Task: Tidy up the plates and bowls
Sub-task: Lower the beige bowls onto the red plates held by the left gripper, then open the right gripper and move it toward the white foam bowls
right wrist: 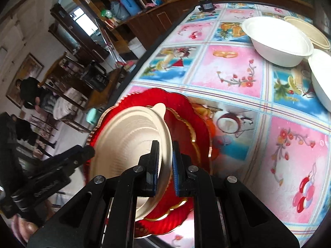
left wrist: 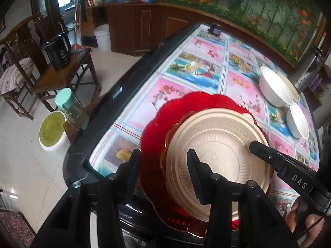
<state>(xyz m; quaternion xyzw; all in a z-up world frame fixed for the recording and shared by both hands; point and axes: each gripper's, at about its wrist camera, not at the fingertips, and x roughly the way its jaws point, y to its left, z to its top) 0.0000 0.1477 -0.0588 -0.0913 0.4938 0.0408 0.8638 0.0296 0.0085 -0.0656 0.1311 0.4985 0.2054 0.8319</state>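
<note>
Two plates stacked at the near table edge: beige plate (left wrist: 219,155) atop red plate (left wrist: 163,119), low at 6 o'clock in both wrist views. Right gripper (right wrist: 165,165) pinched narrow on the beige plate's rim, one finger on each face. Left gripper (left wrist: 163,169) half spread, straddling the stack's left rim; grip impossible to tell. White bowl (right wrist: 277,41) at 1 o'clock on the flowered tablecloth (right wrist: 238,68), second white bowl (right wrist: 322,78) just beside at 2 o'clock, beige bowl (right wrist: 310,31) behind
</note>
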